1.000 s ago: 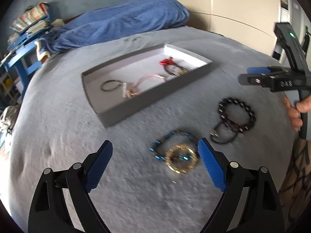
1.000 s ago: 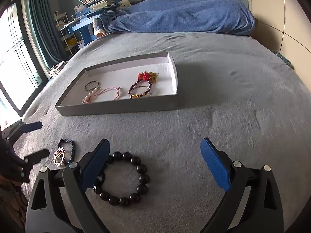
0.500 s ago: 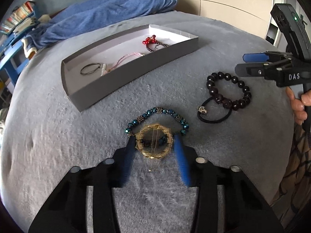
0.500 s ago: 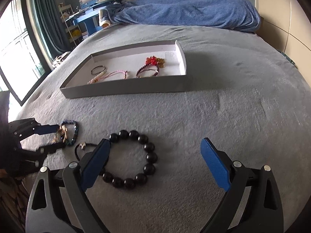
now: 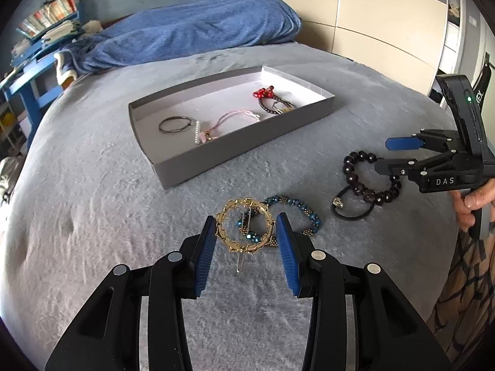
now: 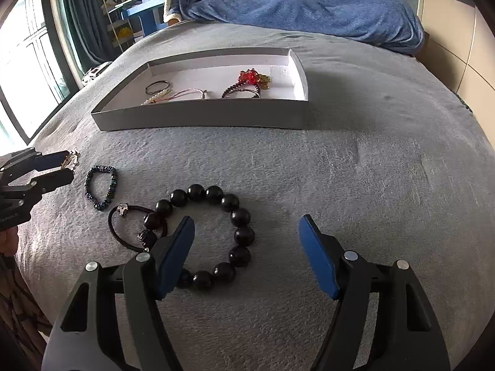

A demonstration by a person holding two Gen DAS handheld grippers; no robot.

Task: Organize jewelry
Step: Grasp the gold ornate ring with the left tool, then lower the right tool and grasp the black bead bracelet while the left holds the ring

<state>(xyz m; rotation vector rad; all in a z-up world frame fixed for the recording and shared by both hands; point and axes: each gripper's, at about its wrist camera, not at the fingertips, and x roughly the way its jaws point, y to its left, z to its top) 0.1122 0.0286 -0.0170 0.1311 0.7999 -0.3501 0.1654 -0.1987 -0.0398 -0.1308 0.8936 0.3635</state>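
My left gripper is shut on a round gold hair ring with a pin, lifted above the grey bed; it also shows in the right wrist view. Below it lies a blue beaded bracelet, seen too in the right wrist view. A black bead bracelet and a black hair tie lie under my right gripper, which is open and empty, its left finger over the beads. The grey tray holds several pieces of jewelry.
A blue blanket is heaped at the far end of the bed. A blue shelf unit with books stands beyond the bed. A window is at the left in the right wrist view. Cream cupboards are at the right.
My left gripper closed on the gold ring and lifted it off the blue bracelet. My right gripper moved forward and down over the black bead bracelet.
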